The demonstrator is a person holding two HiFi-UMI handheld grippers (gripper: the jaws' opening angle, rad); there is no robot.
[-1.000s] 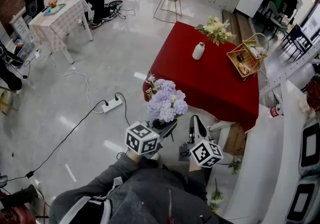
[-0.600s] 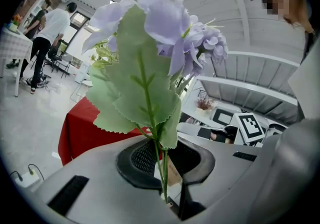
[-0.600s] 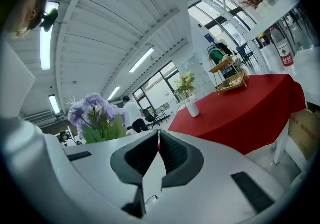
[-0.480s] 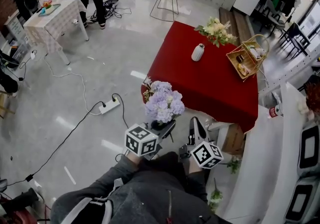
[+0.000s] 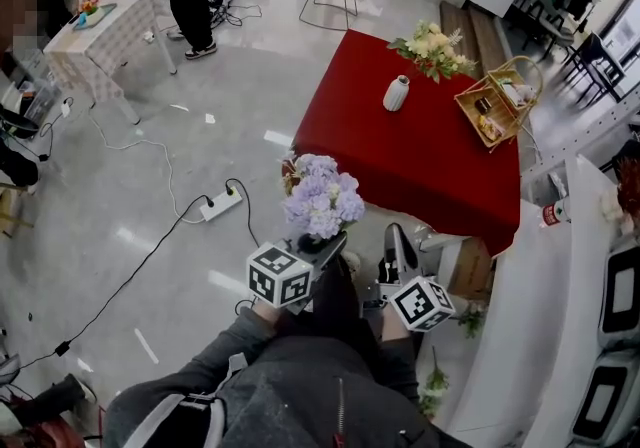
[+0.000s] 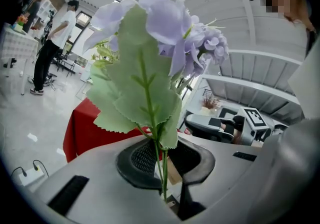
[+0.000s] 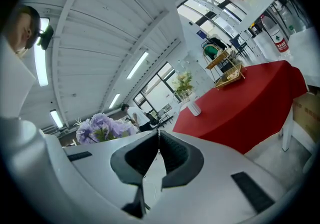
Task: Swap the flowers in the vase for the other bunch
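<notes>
While the left gripper (image 6: 161,143) is pinching the purple hydrangea bunch (image 5: 322,194) by its upright stems in near-closed fingers and the right gripper (image 7: 159,135) is idling fully closed and empty, the white vase (image 5: 397,93) is standing well ahead and rightward on the red tabletop (image 5: 400,161), seemingly empty, near the cream bunch (image 5: 432,46).

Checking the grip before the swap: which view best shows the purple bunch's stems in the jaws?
The left gripper view: the purple bunch's stems run down between the left gripper's pads. The head view shows only its blooms above the marker cube; the right gripper view, just blooms at its left.
</notes>
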